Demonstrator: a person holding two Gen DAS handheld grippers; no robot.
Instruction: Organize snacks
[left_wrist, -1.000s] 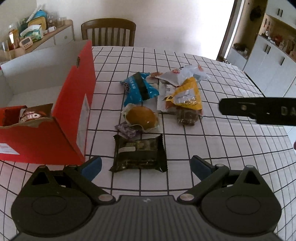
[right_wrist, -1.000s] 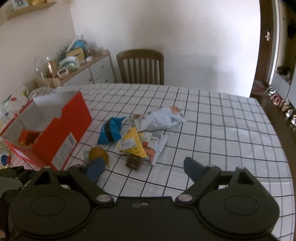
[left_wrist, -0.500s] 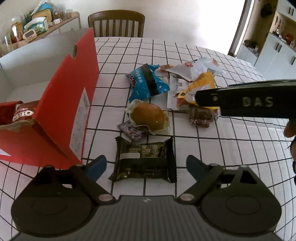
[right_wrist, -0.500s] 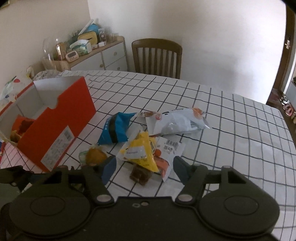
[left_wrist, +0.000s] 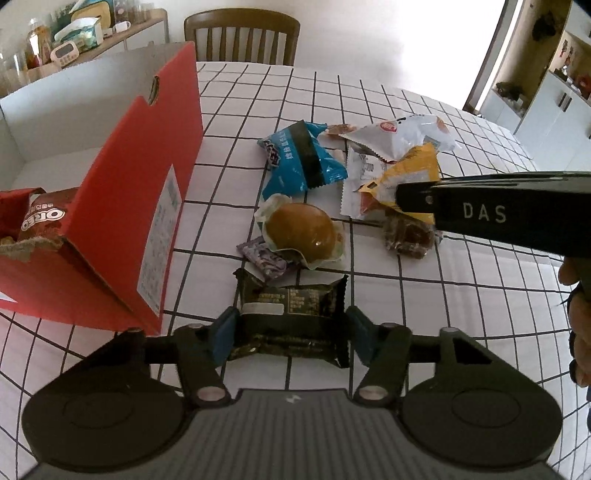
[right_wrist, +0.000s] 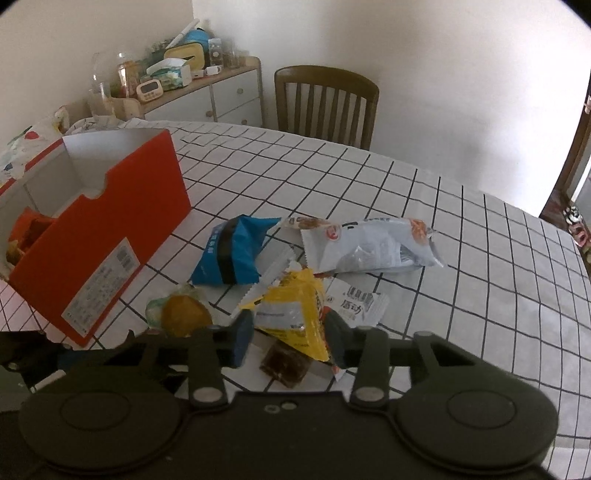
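A dark green snack packet (left_wrist: 291, 306) lies flat on the checked tablecloth between the pads of my left gripper (left_wrist: 293, 332). Its jaws are closing, and the pads stand at the wrapper's two ends without squeezing it. My right gripper (right_wrist: 290, 341) straddles a yellow packet (right_wrist: 295, 306); its jaws are closing too, with the pads just beside the packet. One finger of the right gripper (left_wrist: 480, 214) crosses the left wrist view. An open red box (left_wrist: 147, 177) at the left holds an Oreo pack (left_wrist: 40, 218).
A wrapped bun (left_wrist: 301, 230), a blue packet (left_wrist: 303, 158), a white packet (left_wrist: 399, 136), a small brown cake (left_wrist: 406, 236) and a purple sweet (left_wrist: 264, 254) lie in a loose heap. A chair (right_wrist: 327, 103) and a cluttered sideboard (right_wrist: 207, 96) stand beyond the table.
Both grippers came lower and closer to the snacks, and both pairs of jaws narrowed. The right gripper's finger slid leftward across the left wrist view.
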